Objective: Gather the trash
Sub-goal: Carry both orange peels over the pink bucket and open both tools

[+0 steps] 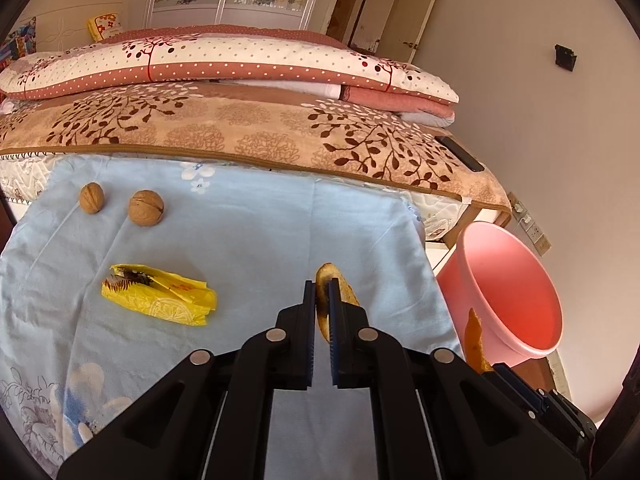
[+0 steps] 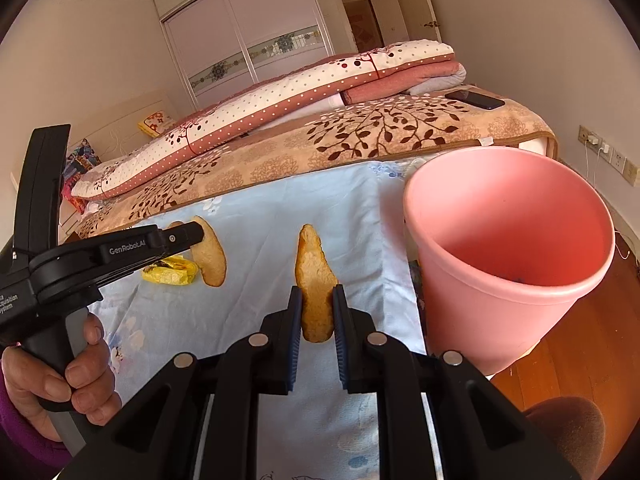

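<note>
My left gripper (image 1: 321,286) is shut on a tan piece of peel (image 1: 342,286), held a little above the light blue cloth (image 1: 240,232). In the right wrist view the same left gripper (image 2: 198,234) carries that peel (image 2: 212,260) at the left, with a hand (image 2: 60,384) on its handle. My right gripper (image 2: 317,292) is shut on a second tan peel (image 2: 312,256), just left of the pink bin (image 2: 512,248). The bin (image 1: 516,292) stands off the cloth's right edge, tilted toward me. A yellow wrapper (image 1: 160,294) and two walnuts (image 1: 92,198) (image 1: 146,207) lie on the cloth.
Behind the cloth, a bed with a brown leaf-pattern blanket (image 1: 240,128) carries folded quilts and a black phone (image 2: 476,100) near its right corner. Wooden floor (image 2: 560,360) shows beyond the bin. Wall sockets (image 2: 604,152) with a cable sit on the right wall.
</note>
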The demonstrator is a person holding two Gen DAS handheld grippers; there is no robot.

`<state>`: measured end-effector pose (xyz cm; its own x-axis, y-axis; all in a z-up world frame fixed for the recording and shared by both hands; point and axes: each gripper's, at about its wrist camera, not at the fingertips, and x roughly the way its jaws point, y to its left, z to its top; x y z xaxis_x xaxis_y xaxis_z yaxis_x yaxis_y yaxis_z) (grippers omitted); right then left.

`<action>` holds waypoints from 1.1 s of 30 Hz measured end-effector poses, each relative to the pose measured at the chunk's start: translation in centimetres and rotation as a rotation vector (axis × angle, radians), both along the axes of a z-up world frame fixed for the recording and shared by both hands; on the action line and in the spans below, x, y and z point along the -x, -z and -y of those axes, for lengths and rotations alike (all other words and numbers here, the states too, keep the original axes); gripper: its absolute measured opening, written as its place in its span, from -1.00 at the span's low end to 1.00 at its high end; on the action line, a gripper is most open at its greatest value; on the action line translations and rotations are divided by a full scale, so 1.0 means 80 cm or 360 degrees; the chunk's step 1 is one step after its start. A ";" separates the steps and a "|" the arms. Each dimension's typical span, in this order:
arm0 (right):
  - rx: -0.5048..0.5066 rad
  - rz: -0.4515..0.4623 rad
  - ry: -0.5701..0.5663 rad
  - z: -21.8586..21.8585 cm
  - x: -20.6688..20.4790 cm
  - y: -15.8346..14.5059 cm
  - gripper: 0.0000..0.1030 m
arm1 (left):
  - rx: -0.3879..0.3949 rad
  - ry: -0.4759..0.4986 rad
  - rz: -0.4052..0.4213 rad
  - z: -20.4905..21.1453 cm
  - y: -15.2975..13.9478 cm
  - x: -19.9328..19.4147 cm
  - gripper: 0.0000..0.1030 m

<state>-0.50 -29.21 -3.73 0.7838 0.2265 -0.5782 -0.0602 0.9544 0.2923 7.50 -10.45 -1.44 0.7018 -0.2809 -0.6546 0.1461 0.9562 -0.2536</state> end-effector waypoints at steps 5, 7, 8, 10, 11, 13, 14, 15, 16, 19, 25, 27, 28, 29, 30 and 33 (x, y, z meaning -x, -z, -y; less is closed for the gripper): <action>-0.0003 0.0023 0.0095 0.032 0.001 -0.013 -0.72 | -0.0010 0.0110 0.0058 0.031 -0.016 0.006 -0.90; -0.0004 0.0037 0.0131 0.044 0.001 -0.016 -0.72 | -0.0014 0.0142 0.0073 0.043 -0.019 0.007 -0.90; -0.0007 0.0045 0.0149 0.051 0.002 -0.018 -0.72 | -0.0013 0.0154 0.0074 0.048 -0.020 0.007 -0.90; -0.0015 0.0056 0.0183 0.062 0.004 -0.021 -0.72 | -0.0006 0.0177 0.0071 0.057 -0.021 0.006 -0.90; -0.0019 0.0062 0.0200 0.069 0.004 -0.023 -0.72 | -0.0003 0.0190 0.0071 0.062 -0.023 0.007 -0.90; -0.0021 0.0075 0.0232 0.080 0.006 -0.026 -0.72 | 0.0006 0.0217 0.0081 0.071 -0.026 0.008 -0.90; -0.0019 0.0083 0.0248 0.086 0.006 -0.027 -0.72 | 0.0008 0.0230 0.0091 0.076 -0.029 0.009 -0.89; -0.0017 0.0092 0.0263 0.090 0.007 -0.029 -0.72 | 0.0008 0.0245 0.0103 0.081 -0.032 0.009 -0.89; -0.0015 0.0100 0.0277 0.095 0.008 -0.030 -0.72 | 0.0005 0.0258 0.0113 0.086 -0.034 0.009 -0.90; -0.0017 0.0121 0.0313 0.110 0.009 -0.035 -0.72 | 0.0014 0.0297 0.0137 0.101 -0.041 0.009 -0.90; -0.0017 0.0145 0.0382 0.135 0.009 -0.039 -0.72 | 0.0008 0.0389 0.0192 0.137 -0.050 0.010 -0.89; -0.0022 0.0150 0.0407 0.144 0.010 -0.039 -0.72 | 0.0006 0.0420 0.0202 0.148 -0.050 0.011 -0.89; -0.0025 0.0151 0.0418 0.148 0.010 -0.039 -0.72 | 0.0008 0.0435 0.0204 0.154 -0.050 0.011 -0.89; -0.0027 0.0149 0.0427 0.153 0.009 -0.038 -0.72 | 0.0010 0.0449 0.0205 0.159 -0.049 0.011 -0.89; -0.0027 0.0147 0.0437 0.157 0.009 -0.037 -0.72 | 0.0012 0.0464 0.0206 0.165 -0.048 0.011 -0.89; -0.0033 0.0135 0.0461 0.167 0.008 -0.032 -0.72 | 0.0011 0.0507 0.0199 0.181 -0.043 0.010 -0.89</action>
